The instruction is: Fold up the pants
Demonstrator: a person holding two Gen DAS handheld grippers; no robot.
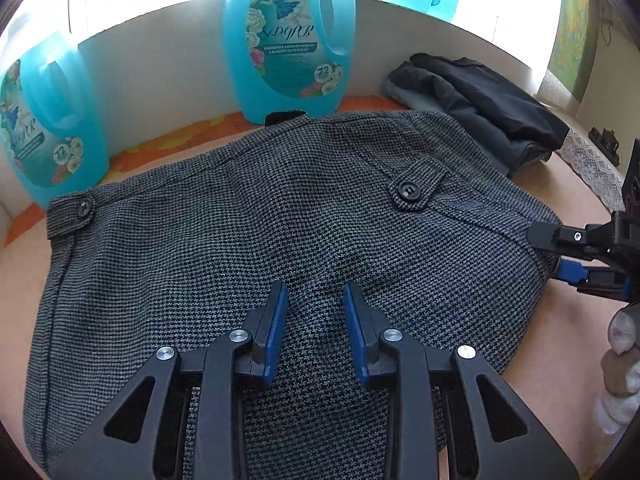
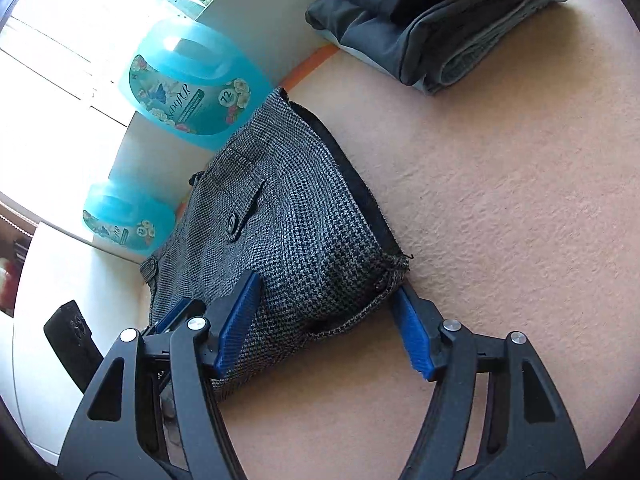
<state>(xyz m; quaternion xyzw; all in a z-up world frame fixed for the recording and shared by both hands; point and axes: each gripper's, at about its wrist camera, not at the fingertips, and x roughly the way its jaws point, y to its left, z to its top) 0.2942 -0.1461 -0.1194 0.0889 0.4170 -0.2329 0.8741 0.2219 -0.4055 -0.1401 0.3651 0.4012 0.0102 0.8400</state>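
With the grey houndstooth woven pants (image 1: 248, 248) folded, the right gripper (image 2: 324, 332) straddles their corner, jaws released, the left gripper (image 1: 316, 332) seemingly empty, narrowly parted; next, probably smoothing.

Folded pants (image 1: 256, 248) in the middle of the bed (image 2: 500, 200), waistband toward the back edge. Just behind, along that edge against the wall: detergent jugs (image 1: 288, 40), one touching the waistband. Toward the back right corner, apart from the pants: stack of folded clothes (image 1: 480, 100). At the pants' right edge: right gripper (image 2: 324, 320).
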